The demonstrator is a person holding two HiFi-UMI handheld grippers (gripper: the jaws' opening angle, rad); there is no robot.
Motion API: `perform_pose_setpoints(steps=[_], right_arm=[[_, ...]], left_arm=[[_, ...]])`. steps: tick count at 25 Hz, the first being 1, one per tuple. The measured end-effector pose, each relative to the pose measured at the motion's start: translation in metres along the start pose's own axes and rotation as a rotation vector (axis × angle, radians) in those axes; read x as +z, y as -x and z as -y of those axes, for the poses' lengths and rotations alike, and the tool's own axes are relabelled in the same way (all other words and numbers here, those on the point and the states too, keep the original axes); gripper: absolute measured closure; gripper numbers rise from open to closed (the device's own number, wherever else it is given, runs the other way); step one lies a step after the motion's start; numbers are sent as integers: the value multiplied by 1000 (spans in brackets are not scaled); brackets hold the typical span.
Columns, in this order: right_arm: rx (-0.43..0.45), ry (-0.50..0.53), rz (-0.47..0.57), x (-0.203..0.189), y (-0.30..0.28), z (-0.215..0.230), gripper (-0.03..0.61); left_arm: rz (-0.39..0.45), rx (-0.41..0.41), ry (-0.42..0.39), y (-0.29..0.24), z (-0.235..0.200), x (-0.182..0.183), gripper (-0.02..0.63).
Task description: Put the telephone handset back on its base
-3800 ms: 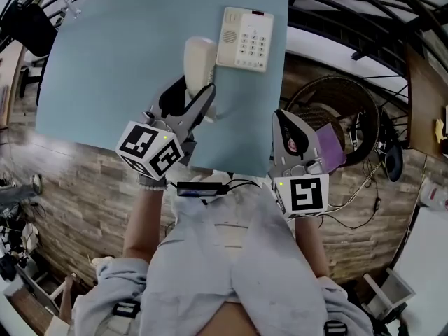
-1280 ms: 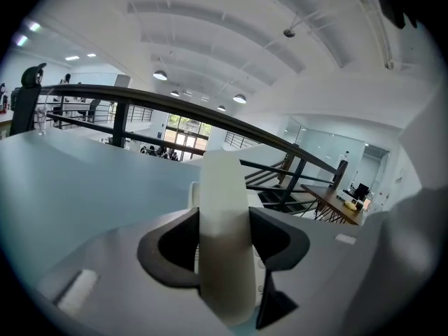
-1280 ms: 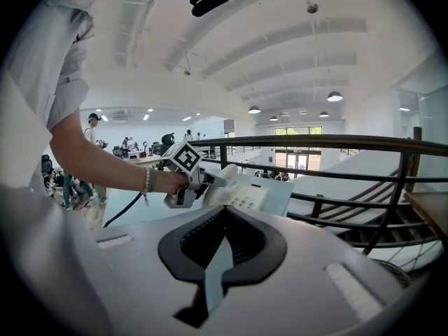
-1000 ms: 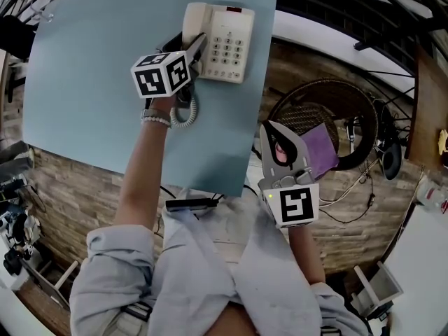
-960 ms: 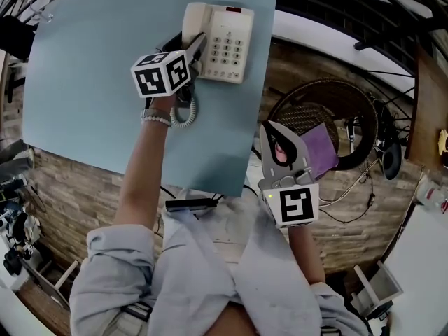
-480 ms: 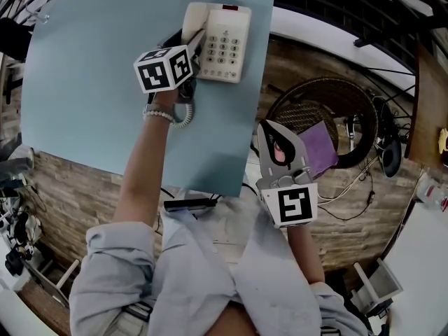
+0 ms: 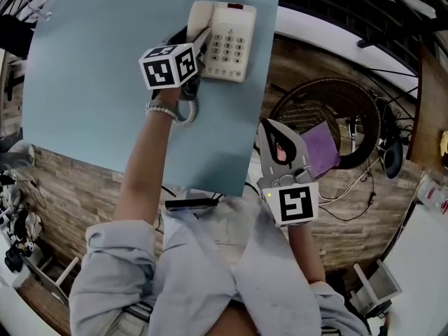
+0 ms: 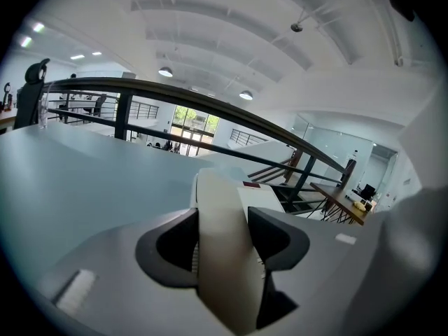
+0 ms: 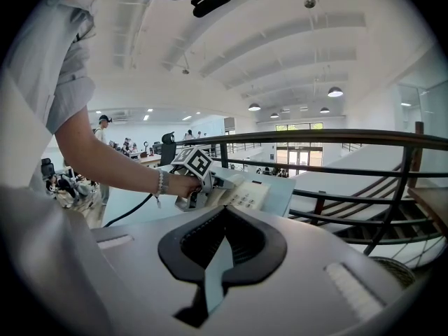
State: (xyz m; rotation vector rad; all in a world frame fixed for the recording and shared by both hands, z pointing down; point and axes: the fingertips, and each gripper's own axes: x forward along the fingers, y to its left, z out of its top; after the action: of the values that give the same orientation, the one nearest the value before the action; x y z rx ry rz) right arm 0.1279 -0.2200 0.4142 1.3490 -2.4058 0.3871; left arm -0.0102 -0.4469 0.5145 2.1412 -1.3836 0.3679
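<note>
Head view: the handset (image 7: 199,16) lies lengthwise down the left side of the base (image 7: 229,42). Its long axis runs parallel to the base's long edge and points away from the person, toward the far edge of the blue table (image 7: 91,82), so the rounded far end sits up by the base's top corner. The left gripper (image 7: 201,39) has its jaws clamped on the near half of the handset; in the left gripper view both dark pads press flat against its sides. About four seconds back the handset was held up off the table, left of the base and nearer the person, so now it's been carried over and lined up on the phone. Over the last half second it hasn't really changed. The right gripper (image 7: 271,133) has stayed put off the table's right edge, jaws pinched together with nothing between them. The handset is smooth cream plastic, same colour as the base, which has a grey keypad and a small red window at its far end. The coiled cord (image 7: 186,115) hangs in a loop on the table just under the left wrist.
</note>
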Motion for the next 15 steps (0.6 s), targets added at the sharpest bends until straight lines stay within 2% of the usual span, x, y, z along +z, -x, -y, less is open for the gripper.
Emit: perform_pose_setpoints(steps=[8,15], right_arm=[[1,13,10,3,-3,-10,572],[-14,23,35,14,3,-20,572]], left_arm=[[8,-32,-70,9,5,9,403],[45,-69,-115,37,9,17,403]])
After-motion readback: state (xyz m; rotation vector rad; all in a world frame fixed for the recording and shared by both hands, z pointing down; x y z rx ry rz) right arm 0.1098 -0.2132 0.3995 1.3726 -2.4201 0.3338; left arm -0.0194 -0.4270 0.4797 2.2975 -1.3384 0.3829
